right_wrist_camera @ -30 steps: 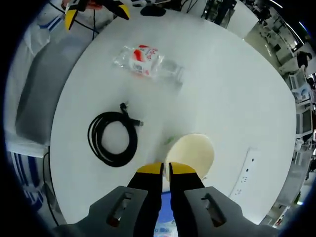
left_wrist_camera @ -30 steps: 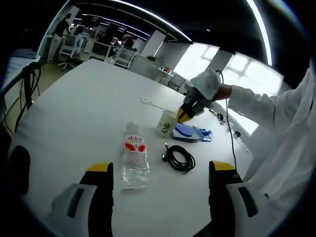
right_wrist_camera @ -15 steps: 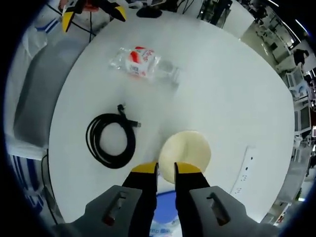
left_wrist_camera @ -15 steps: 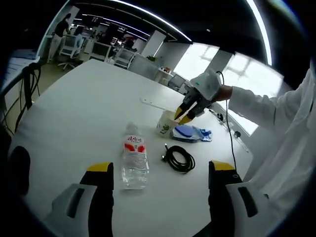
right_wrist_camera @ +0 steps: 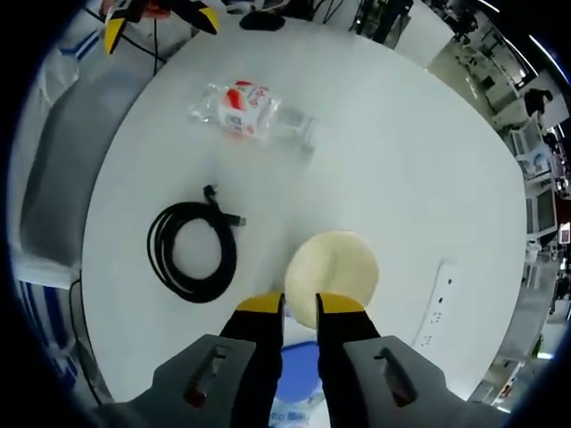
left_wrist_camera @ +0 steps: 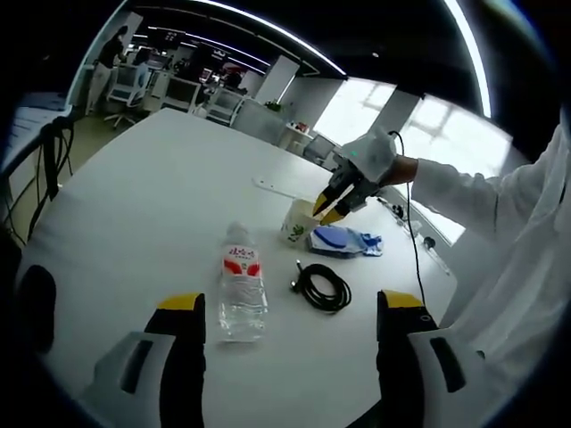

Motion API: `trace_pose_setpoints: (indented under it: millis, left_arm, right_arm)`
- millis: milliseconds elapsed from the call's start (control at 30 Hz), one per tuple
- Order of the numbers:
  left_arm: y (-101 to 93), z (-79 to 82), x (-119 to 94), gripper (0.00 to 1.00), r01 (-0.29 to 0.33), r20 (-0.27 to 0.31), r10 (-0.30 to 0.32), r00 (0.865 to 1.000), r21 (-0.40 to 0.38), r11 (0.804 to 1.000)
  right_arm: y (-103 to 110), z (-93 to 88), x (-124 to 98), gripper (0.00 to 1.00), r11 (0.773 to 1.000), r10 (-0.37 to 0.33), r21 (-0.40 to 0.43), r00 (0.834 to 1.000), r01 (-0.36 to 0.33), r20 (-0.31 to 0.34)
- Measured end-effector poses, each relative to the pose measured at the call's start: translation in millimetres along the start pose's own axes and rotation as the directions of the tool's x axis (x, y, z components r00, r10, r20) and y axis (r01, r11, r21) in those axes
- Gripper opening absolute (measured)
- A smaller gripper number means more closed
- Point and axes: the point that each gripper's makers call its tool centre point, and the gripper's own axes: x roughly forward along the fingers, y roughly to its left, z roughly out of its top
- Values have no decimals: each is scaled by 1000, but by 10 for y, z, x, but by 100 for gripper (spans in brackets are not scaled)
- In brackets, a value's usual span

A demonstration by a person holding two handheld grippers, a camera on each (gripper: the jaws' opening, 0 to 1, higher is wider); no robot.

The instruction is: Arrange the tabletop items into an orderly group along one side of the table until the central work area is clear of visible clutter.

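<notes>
A cream paper cup (right_wrist_camera: 332,276) stands upright on the white round table (right_wrist_camera: 401,160). My right gripper (right_wrist_camera: 300,305) hovers just over the cup's near rim, open with a narrow gap. In the left gripper view the same gripper (left_wrist_camera: 326,207) sits above the cup (left_wrist_camera: 299,221), held by a gloved hand. A clear water bottle (left_wrist_camera: 243,285) with a red label lies on its side, and a coiled black cable (left_wrist_camera: 323,285) lies beside it. A blue packet (left_wrist_camera: 343,241) rests next to the cup. My left gripper (left_wrist_camera: 292,308) is open and holds nothing, short of the bottle.
A white power strip (right_wrist_camera: 434,308) lies beyond the cup, toward the table's edge. The bottle (right_wrist_camera: 245,111) and cable (right_wrist_camera: 192,250) are spread over the table's middle. The left gripper (right_wrist_camera: 161,22) shows past the bottle. Office desks and chairs (left_wrist_camera: 169,85) stand in the background.
My right gripper's jaws have parted from nearly shut on the cup's rim to a narrow open gap. The cup now stands free and upright. The left gripper has stayed still.
</notes>
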Motion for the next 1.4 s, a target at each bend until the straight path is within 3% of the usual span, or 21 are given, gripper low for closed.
trace_pose_setpoints:
  millis: [467, 767, 1067, 1300, 1400]
  left_arm:
    - [-49, 32, -21, 80, 6, 4, -7, 1000, 13, 1000]
    - [-73, 60, -48, 81, 6, 10, -6, 1000, 24, 1000]
    - [-130, 115, -50, 81, 13, 14, -13, 1000, 40, 999]
    - [-181, 162, -37, 82, 22, 12, -23, 1000, 59, 998]
    - [-202, 175, -33, 82, 28, 11, -29, 1000, 65, 998]
  right_arm:
    - [-24, 48, -183, 18, 997, -53, 64, 996, 49, 67]
    - [-30, 105, -375, 23, 979, -133, 177, 978, 104, 160]
    - [6, 177, -542, 36, 928, -238, 346, 933, 136, 271]
    - [70, 165, -687, 40, 844, -360, 513, 873, 154, 330]
    - [150, 157, -719, 44, 821, -382, 552, 857, 143, 346]
